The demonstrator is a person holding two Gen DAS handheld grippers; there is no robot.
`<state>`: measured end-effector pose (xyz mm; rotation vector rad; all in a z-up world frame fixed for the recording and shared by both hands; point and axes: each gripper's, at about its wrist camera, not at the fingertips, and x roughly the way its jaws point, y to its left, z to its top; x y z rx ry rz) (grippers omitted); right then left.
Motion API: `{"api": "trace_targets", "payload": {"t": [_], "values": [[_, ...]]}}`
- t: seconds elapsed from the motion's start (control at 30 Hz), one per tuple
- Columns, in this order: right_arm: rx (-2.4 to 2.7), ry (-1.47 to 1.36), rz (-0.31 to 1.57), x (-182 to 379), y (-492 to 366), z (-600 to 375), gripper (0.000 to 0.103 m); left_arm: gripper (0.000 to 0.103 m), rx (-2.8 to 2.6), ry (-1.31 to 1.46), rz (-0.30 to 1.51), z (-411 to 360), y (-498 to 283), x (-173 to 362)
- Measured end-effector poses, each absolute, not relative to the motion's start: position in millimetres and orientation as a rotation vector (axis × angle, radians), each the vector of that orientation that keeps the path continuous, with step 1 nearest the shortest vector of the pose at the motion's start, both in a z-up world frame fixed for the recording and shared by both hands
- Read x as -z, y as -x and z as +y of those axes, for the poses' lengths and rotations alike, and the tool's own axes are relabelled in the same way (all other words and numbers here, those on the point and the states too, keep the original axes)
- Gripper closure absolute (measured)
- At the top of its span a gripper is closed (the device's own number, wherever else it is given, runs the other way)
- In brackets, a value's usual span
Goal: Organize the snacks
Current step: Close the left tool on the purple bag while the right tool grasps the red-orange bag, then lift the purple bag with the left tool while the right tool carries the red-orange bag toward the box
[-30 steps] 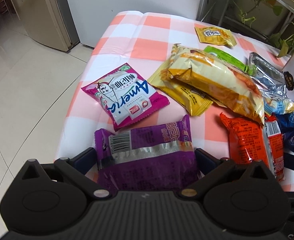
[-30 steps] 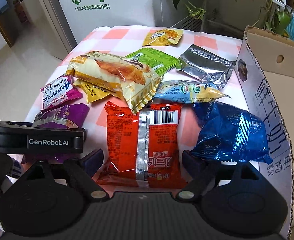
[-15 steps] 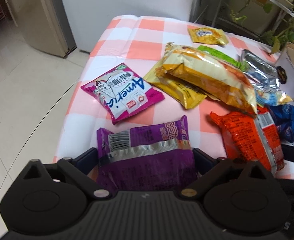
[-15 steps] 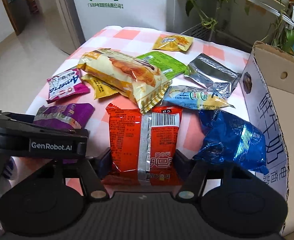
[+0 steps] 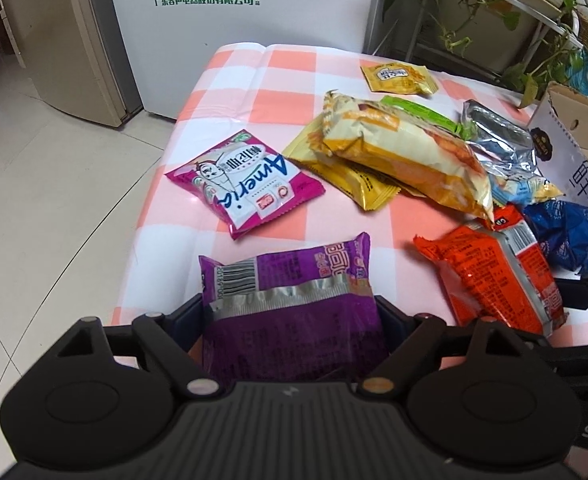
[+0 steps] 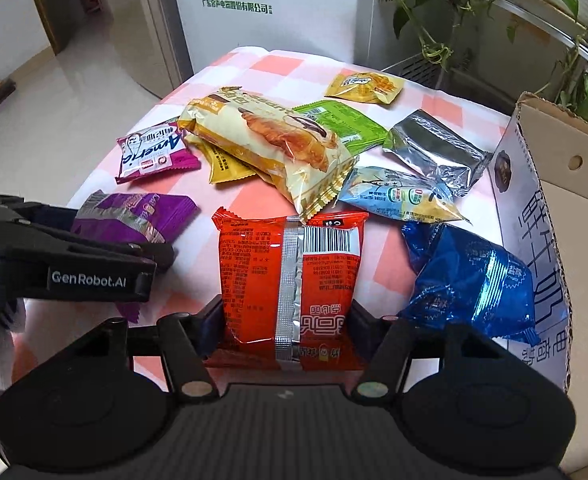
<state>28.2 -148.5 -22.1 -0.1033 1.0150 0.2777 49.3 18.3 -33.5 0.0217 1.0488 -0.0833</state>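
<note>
Both grippers have just been closing. Left gripper clamps the purple packet; right gripper clamps the red packet.

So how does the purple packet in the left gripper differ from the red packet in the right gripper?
The purple packet is squatter; the red packet is taller. The purple one's foil seam runs across, barcode at the far left corner; the red one's runs lengthwise, barcode at the far right. The croissant bag overlaps the red one only. Both lie back-side up, squeezed between closing jaws.

Both wrist views—close, steeply downward, overlapping.
</note>
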Motion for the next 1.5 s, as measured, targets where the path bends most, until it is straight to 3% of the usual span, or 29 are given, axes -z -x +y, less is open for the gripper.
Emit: {"api": "trace_targets", "payload": {"t": [1.5], "values": [[-0.338,-0.011,0.833,-48.2,1.8,-172.8,0.035,0.018,0.039,-0.006,0.855,9.2,2.0,-19.7]]}}
